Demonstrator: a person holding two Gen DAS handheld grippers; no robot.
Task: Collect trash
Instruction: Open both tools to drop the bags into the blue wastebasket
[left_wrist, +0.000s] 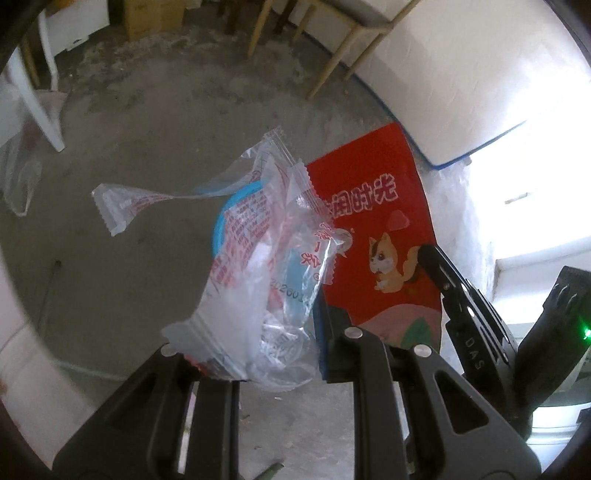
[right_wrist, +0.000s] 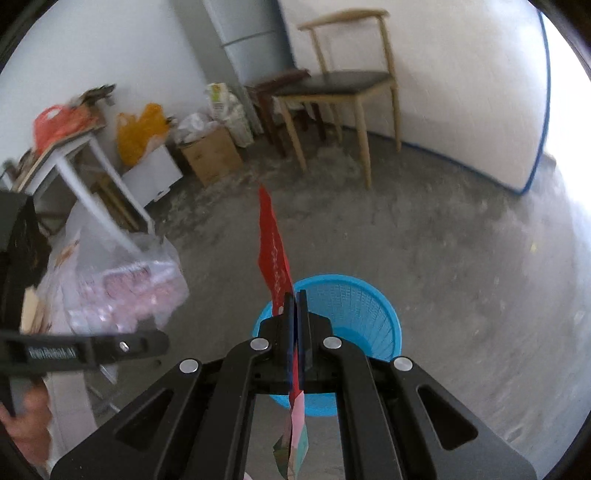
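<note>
My left gripper (left_wrist: 255, 347) is shut on a crumpled clear plastic wrapper (left_wrist: 258, 266) with red print, held above the floor. Behind the wrapper a piece of the blue basket (left_wrist: 225, 218) shows. To its right hangs a red packet (left_wrist: 384, 229) with a cartoon cat, pinched by the right gripper (left_wrist: 436, 266). In the right wrist view my right gripper (right_wrist: 295, 306) is shut on that red packet (right_wrist: 275, 251), seen edge-on, directly above the blue mesh basket (right_wrist: 354, 314) on the concrete floor. The left gripper (right_wrist: 110, 347) with the clear wrapper (right_wrist: 118, 284) is at the left.
A wooden chair (right_wrist: 343, 88) stands by the white wall, with a cardboard box (right_wrist: 210, 155), bags and a white table (right_wrist: 81, 173) at the left. A blue-edged white panel (right_wrist: 480, 110) leans at the right. A hand (right_wrist: 26, 432) grips the left tool.
</note>
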